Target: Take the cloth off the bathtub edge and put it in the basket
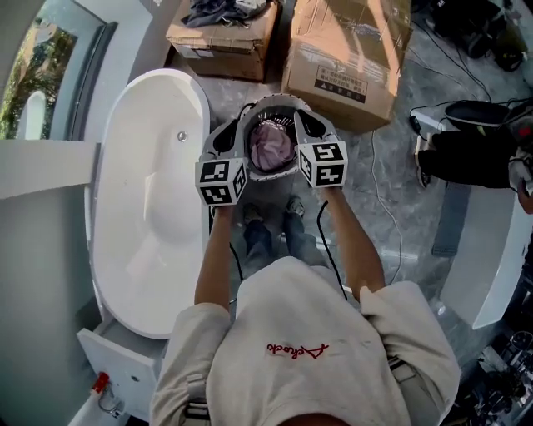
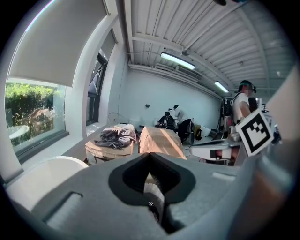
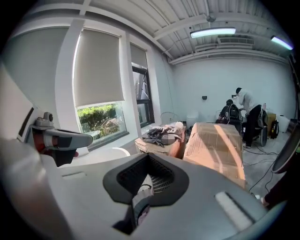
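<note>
Seen from above, I stand beside the white bathtub (image 1: 150, 191) with both arms stretched forward over a round mesh basket (image 1: 275, 101), which hangs in front of my feet above the grey marble floor (image 1: 400, 208). The pink-and-white cloth (image 1: 271, 146) lies bunched inside the basket, well clear of the tub's edge. My left hand-held gripper (image 1: 240, 123) is clamped on the basket's left rim and my right hand-held gripper (image 1: 302, 118) on its right rim. In each gripper view the jaws are pressed together, with a thin strip of the rim pinched between them and, on the right, mesh showing through the gap behind. The marker cubes (image 1: 221, 180) on the two tools sit nearest me, one on either side of the basket. Beyond it stand two cardboard boxes, the large one (image 1: 346, 58) taped shut and the smaller one (image 1: 223, 37) heaped with dark clothes (image 1: 216, 10). People at the far wall of the room appear only in the two gripper views.
</note>
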A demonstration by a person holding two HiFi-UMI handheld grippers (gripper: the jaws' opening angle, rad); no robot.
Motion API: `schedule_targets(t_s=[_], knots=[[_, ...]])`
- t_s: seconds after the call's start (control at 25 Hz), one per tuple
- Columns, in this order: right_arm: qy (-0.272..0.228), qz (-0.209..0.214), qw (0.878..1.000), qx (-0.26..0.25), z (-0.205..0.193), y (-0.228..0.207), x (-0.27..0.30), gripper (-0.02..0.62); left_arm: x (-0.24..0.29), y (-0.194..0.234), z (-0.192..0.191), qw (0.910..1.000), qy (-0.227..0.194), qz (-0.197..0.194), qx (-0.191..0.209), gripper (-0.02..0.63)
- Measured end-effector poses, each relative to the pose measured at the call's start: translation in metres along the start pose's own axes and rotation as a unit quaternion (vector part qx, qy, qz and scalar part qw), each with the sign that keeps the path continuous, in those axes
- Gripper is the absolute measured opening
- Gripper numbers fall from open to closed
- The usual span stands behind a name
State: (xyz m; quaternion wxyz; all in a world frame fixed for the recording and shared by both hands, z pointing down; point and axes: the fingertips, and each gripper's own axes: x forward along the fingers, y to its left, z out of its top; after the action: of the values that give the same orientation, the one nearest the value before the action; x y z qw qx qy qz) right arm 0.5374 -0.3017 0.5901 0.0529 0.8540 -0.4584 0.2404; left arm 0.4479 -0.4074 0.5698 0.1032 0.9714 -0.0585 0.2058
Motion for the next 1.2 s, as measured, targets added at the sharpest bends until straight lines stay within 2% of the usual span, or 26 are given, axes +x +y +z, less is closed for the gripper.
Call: schedule_targets(t_s=[0.24,0.6,1.2], knots=[[-0.062,0.003,0.998,-0.013,0.071,0.009,-0.026,0.005,-0.02,-0.005,0.062,0.9982,-0.054,0.005,0.026,0.0],[-0.134,-0.013,0.99,-0.044,0.154,0.007,-0.053,0.005,-0.032,-0.016,0.144,0.9903,-0.12,-0.007,0.071,0.0],[-0.183,-0.03,0.981,-0.054,0.208,0.002,-0.09,0.006,-0.046,-0.043,0.207,0.9809,-0.168,-0.024,0.095,0.0]])
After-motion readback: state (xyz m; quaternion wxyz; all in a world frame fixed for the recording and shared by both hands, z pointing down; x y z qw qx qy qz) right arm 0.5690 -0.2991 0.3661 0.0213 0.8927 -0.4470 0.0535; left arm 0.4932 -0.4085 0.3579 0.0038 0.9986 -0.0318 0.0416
